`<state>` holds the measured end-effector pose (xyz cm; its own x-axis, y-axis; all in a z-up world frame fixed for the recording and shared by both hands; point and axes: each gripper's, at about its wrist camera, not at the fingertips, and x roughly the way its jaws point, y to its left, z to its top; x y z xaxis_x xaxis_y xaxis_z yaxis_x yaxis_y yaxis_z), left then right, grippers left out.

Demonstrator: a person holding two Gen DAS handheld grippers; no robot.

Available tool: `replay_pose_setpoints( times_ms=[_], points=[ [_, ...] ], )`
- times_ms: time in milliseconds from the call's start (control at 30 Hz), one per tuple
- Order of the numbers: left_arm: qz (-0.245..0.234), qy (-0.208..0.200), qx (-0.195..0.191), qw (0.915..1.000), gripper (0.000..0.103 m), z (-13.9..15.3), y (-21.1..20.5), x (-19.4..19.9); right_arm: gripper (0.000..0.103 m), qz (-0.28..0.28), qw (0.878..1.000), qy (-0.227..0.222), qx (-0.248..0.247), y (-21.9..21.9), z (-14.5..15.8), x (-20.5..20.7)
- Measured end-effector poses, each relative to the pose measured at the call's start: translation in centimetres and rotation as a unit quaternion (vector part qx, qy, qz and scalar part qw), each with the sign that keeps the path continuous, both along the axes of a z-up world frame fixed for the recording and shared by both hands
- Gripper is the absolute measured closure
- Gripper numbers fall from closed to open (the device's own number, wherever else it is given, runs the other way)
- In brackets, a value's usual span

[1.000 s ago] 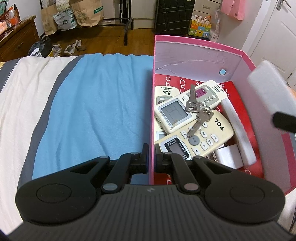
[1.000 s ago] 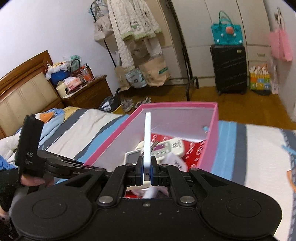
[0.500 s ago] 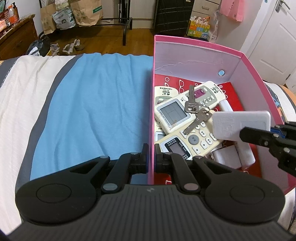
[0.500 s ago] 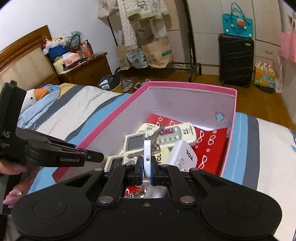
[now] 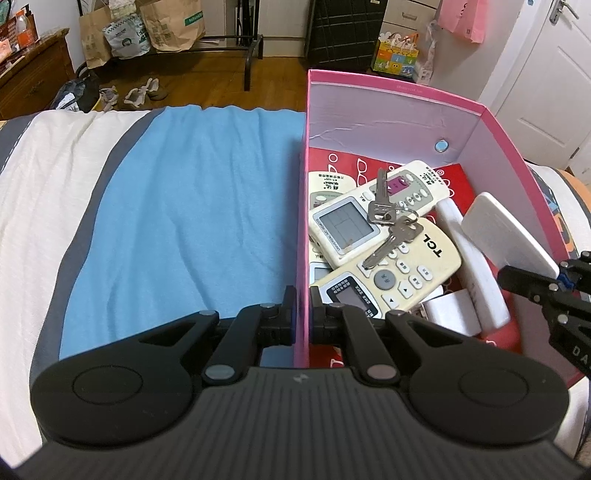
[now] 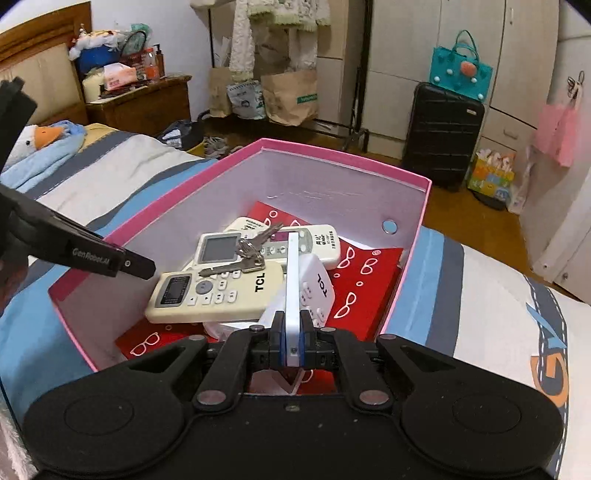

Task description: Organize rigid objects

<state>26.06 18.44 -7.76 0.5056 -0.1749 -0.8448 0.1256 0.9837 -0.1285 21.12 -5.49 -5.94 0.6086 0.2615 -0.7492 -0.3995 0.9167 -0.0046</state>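
A pink box (image 5: 391, 98) sits on the bed and holds several remote controls, among them a cream TCL remote (image 5: 402, 266), and a bunch of keys (image 5: 391, 225). My left gripper (image 5: 303, 308) is shut on the box's left wall, near its front corner. My right gripper (image 6: 291, 341) is shut on a flat white slab (image 6: 291, 280) held on edge, low inside the box over a white TCL remote (image 6: 314, 284). The slab also shows in the left wrist view (image 5: 506, 229) at the box's right side.
The bed has a blue, grey and white striped cover (image 5: 184, 206). Beyond it lie a wood floor with paper bags (image 5: 173, 22), a black suitcase (image 6: 441, 133) and a nightstand (image 6: 140, 99). A blue duck plush (image 6: 44, 144) lies at the bed's head.
My right gripper has carried the white slab from above the box's rim down into the box, toward its right side. My left gripper has kept its hold on the box wall.
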Motion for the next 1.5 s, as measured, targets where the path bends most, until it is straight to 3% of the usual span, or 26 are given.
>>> replay_pose_setpoints(
  times_ms=[300,533,767,900,1000,1100,1267,1500],
  points=[
    [0.000,0.000,0.003,1.0000,0.098,-0.1,-0.1,0.0,0.094,0.044,0.997,-0.048,-0.044,1.1,-0.3,0.5],
    [0.000,0.001,0.003,1.0000,0.098,-0.1,0.0,0.0,0.092,0.070,0.995,-0.050,-0.056,1.4,0.1,-0.4],
    [0.001,0.001,0.002,1.0000,0.097,-0.1,0.0,0.0,0.070,0.054,0.996,-0.049,-0.060,0.9,0.6,-0.5],
    [0.001,0.001,0.001,1.0000,0.097,-0.2,0.0,0.0,0.066,0.033,0.996,-0.058,-0.061,0.2,1.8,-0.9],
    [0.001,0.002,0.000,1.0000,0.097,-0.2,0.0,0.0,0.062,0.024,0.998,-0.056,-0.027,-0.9,3.1,-1.8],
    [0.001,0.002,-0.001,1.0000,0.097,-0.3,0.1,0.1,0.059,0.019,0.998,-0.040,0.037,-2.6,4.5,-2.6],
    [0.001,0.002,0.000,1.0000,0.097,-0.3,0.0,0.1,0.058,0.000,0.992,-0.019,0.129,-4.7,5.4,-2.7],
    [0.003,0.004,-0.001,1.0000,0.097,-0.3,0.0,0.2,0.057,-0.017,0.992,-0.012,0.121,-4.9,4.5,-2.9]
  ],
)
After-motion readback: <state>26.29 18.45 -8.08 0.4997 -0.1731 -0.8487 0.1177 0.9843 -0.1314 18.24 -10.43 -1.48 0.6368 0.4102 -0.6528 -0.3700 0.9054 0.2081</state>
